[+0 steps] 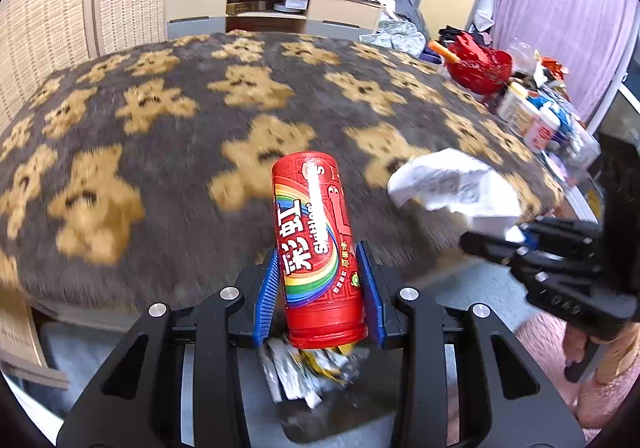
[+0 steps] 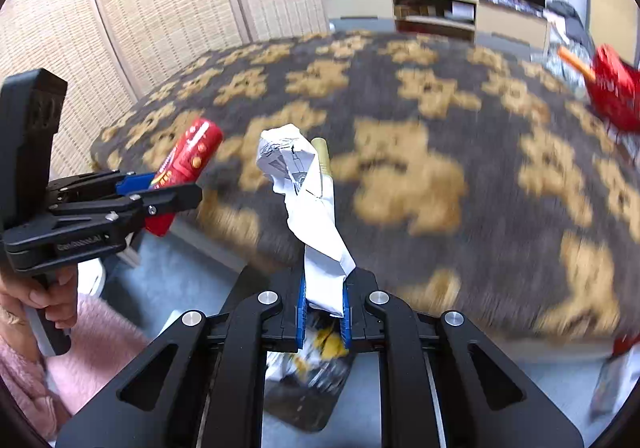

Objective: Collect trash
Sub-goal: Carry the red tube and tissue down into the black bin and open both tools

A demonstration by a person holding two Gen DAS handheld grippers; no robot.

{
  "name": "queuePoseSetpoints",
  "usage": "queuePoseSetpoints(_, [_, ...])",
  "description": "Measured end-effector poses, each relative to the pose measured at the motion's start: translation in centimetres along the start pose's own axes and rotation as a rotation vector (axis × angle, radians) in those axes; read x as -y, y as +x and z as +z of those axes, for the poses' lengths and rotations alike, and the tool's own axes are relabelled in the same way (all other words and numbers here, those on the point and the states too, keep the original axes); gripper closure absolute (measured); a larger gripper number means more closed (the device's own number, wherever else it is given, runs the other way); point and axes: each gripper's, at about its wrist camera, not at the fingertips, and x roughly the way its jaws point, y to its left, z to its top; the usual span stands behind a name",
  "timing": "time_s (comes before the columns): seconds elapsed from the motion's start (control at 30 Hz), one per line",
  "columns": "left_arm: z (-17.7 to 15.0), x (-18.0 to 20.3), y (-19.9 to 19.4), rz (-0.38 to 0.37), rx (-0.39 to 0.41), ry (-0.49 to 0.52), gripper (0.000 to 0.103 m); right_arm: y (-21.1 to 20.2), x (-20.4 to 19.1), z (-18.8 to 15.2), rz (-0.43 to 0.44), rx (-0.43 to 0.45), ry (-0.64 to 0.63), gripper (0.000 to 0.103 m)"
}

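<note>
Both grippers loaded over the bear-print blanket [image 1: 160, 119], with a bin of wrappers [image 1: 312, 372] below.

The left gripper [image 1: 320, 288] is clamped on the lower half of a red Skittles tube [image 1: 316, 244], which looks rigid, light and slick, so a mid-body hold suits it. The right gripper [image 2: 324, 308] pinches crumpled white paper [image 2: 308, 203] at its tail; soft and weightless, it can be gripped anywhere.

Red rainbow-striped candy tube [image 1: 316, 248], white crumpled paper [image 2: 316, 207], grey blanket [image 1: 192, 135] with tan bears.
</note>
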Motion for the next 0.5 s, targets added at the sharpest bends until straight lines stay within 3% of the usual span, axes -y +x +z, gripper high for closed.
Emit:
queuePoseSetpoints(0.3, [-7.2,1.2,1.7,-0.033,-0.128,-0.04,0.067,1.7,-0.9,-6.9,0.028,-0.148,0.113,0.089])
queuePoseSetpoints(0.5, [-10.5,1.1,5.2,-0.049,-0.246,-0.065,0.067,4.6,-0.4,-8.8,0.001,-0.219,0.186,0.089])
